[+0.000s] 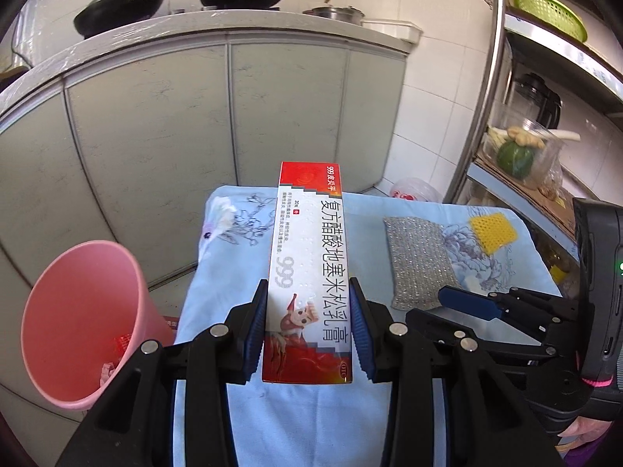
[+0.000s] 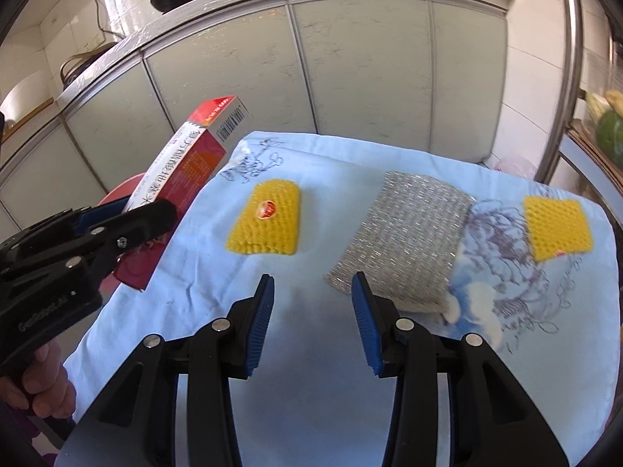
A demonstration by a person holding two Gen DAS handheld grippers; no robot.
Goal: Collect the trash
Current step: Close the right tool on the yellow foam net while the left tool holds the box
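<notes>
My left gripper (image 1: 309, 327) clamps the long red-and-white cardboard ointment box (image 1: 307, 272) lengthwise, clear of the cloth, for the pink plastic bin (image 1: 83, 323) at its left; my right gripper (image 2: 313, 325) hangs unclenched, empty.

Black gripper (image 2: 311, 323) frames, ribbed blue pads (image 2: 261, 323), silver rivets.

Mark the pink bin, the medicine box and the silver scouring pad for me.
pink bin (image 1: 78, 311), left wrist view, inner wall
medicine box (image 1: 307, 257), left wrist view, printed top face
silver scouring pad (image 2: 405, 229), right wrist view, middle of its weave
</notes>
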